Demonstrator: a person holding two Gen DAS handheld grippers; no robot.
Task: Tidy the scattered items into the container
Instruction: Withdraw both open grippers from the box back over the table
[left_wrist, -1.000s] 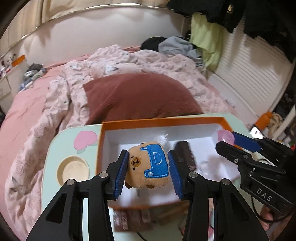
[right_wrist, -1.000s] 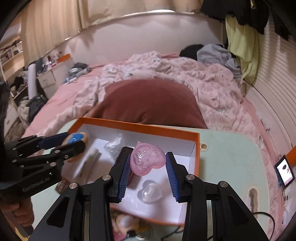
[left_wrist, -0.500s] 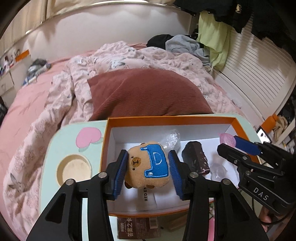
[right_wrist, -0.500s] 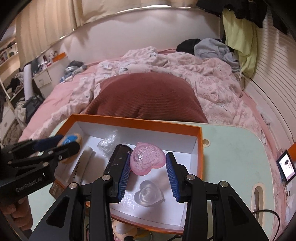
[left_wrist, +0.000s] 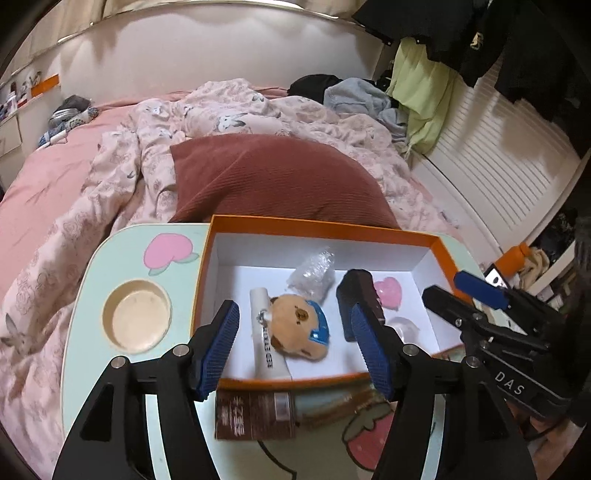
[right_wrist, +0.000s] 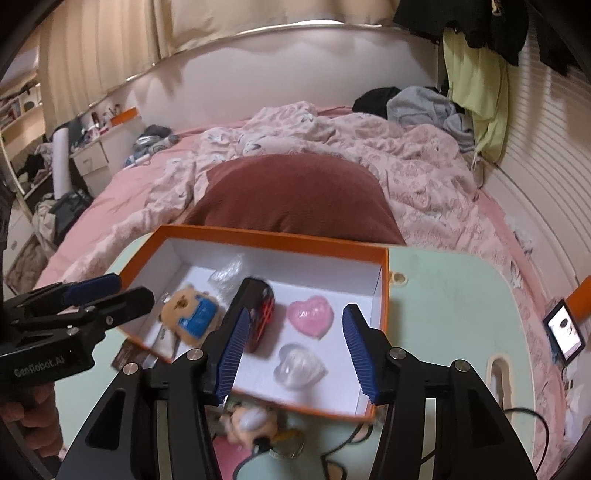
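Orange box (left_wrist: 436, 242) holds bear (left_wrist: 299, 326), pink heart (right_wrist: 311, 316) etc — both grippers (left_wrist: 295, 347) (right_wrist: 291, 347) opening, empty; brown packet (left_wrist: 255, 415) at 6 o'clock, outside — still left.

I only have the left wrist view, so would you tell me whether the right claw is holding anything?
Observer: No. The right claw is opening with nothing between its pads; the pink heart lies on the box floor.
Operator: Is anything waiting outside the box on that side?
Observer: Yes, a small pale plush figure, blurred, lies on the table just outside the near wall of the orange box.
Operator: Is there any snag hazard there?
Observer: Possibly; a black cable runs over the table near the box's right corner.
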